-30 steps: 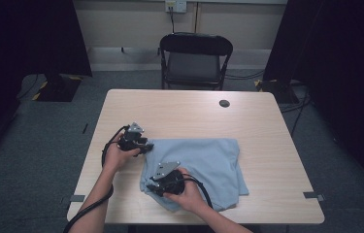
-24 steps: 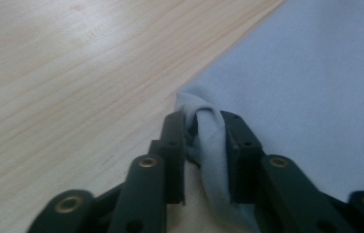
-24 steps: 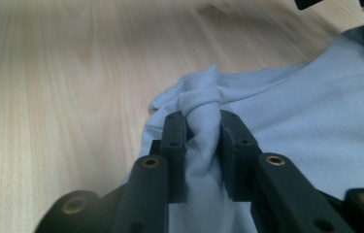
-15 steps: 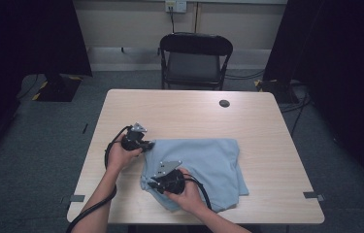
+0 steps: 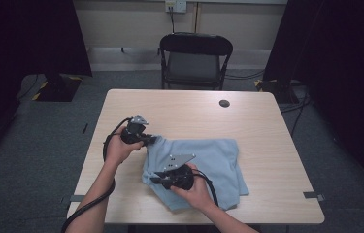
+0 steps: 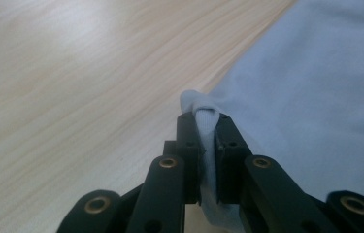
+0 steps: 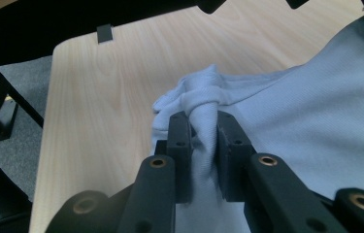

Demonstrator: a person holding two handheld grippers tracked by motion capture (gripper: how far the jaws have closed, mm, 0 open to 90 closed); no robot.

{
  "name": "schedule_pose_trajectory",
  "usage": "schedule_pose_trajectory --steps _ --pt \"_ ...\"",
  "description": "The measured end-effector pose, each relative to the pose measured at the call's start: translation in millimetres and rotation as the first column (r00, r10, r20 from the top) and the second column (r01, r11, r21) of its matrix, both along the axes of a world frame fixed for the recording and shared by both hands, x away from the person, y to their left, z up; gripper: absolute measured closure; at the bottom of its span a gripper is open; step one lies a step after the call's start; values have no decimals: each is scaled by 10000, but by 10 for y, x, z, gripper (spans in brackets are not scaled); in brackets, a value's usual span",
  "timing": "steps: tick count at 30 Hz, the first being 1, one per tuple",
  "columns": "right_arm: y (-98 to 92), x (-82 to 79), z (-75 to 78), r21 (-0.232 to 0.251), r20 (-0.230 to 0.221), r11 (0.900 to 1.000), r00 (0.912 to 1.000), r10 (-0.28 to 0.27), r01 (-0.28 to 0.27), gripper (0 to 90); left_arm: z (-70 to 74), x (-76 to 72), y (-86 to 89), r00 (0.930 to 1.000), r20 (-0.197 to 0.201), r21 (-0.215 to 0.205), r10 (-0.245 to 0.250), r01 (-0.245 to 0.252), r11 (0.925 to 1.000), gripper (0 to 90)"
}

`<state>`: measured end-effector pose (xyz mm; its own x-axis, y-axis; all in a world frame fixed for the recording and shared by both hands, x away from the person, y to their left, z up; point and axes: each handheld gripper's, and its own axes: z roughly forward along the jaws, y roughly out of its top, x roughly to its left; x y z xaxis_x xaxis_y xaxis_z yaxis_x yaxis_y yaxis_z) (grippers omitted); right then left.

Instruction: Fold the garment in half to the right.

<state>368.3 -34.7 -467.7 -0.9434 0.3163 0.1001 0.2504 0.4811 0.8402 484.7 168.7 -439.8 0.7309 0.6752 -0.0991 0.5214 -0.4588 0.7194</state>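
A light blue cloth (image 5: 213,160) lies flat on the wooden table (image 5: 194,114), toward its near right. My left gripper (image 5: 154,140) is at the cloth's far left corner and is shut on a thin fold of the cloth (image 6: 207,116), which sticks up between its jaws. My right gripper (image 5: 153,179) is at the near left edge. Its jaws have just been closing and are shut on a bunched twist of the cloth (image 7: 204,104). Both pinched parts are raised a little off the table.
A small black round object (image 5: 224,103) sits on the table's far side. A black folding chair (image 5: 196,58) stands behind the table. Dark curtains hang at both sides. The table's left half is bare wood.
Both grippers have closed on the cloth's left edge and risen slightly. The edge is bunched and lifted where it lay flat before.
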Motion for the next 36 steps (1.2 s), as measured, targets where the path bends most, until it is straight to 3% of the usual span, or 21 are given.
schedule_pose_trajectory --steps 10,20,29,36 --pt "-141 -13 180 497 13 9987 10000 -91 90 785 258 4 -137 9989 282 -39 -373 374 9993 837" --pt "-268 -11 240 962 -28 9951 9997 -231 233 785 357 19 -232 9986 347 184 -409 403 9990 837" --pt "-149 29 287 944 -54 9955 9999 -109 113 785 354 26 -65 9993 284 197 -252 246 9995 837" --pt "94 47 304 911 -70 9957 9999 147 -140 785 362 1 177 9999 112 15 -17 17 10000 838"
